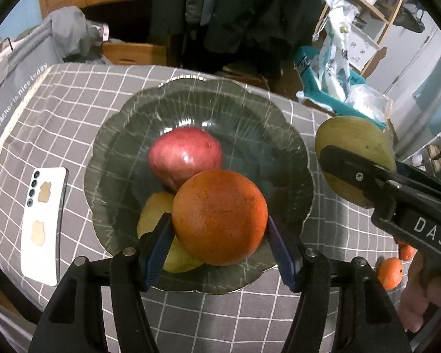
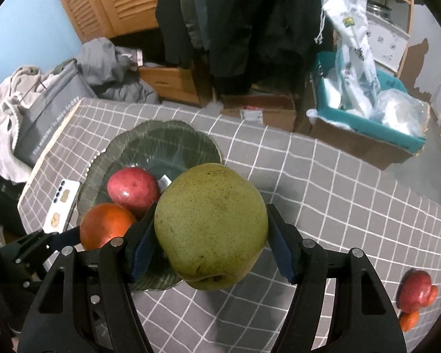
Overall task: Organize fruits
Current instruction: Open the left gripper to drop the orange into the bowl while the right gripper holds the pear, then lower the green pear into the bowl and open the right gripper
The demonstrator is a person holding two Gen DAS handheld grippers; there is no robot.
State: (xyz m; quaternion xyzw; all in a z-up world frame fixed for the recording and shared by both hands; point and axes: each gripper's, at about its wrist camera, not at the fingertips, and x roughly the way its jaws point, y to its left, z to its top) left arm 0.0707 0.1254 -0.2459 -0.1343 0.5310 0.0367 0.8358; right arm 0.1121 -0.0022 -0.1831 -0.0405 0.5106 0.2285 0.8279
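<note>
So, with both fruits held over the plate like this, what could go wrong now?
1. The orange in the left hand-held gripper hangs above the red apple and a pear in the plate; released there, it may roll off them.
2. The green pear in the right hand-held gripper is near the plate's edge and could land on the cloth.

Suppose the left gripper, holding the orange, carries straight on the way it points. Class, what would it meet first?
Probably the yellow-green pear lying in the dark glass plate: the orange clamped in the left gripper hangs just over it, with the red apple beyond. Depth is hard to judge here.
</note>
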